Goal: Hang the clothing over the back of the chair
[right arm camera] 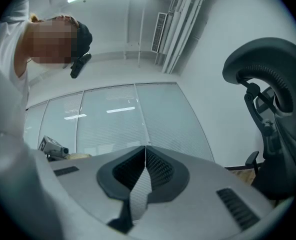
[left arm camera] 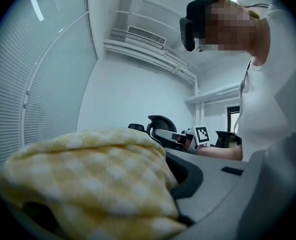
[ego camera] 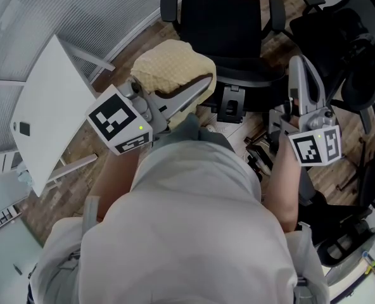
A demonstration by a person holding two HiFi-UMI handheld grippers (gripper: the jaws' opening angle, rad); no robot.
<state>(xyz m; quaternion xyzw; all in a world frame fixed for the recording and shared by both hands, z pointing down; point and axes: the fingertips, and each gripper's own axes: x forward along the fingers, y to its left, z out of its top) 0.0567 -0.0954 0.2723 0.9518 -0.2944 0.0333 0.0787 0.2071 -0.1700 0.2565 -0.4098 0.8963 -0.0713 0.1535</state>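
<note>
So my left claw is clamped on the yellow checked garment, which sits all bunched up over the jaws, held up in front of me. It isn't on the black office chair yet; that's just past it. My right claw is squeezed fully closed with nothing in it, raised off to the side. A white table is on my left.

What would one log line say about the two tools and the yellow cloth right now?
left tool: shut on yellow checked cloth | right tool: shut, empty | black chair: cloth not yet hung on it
</note>
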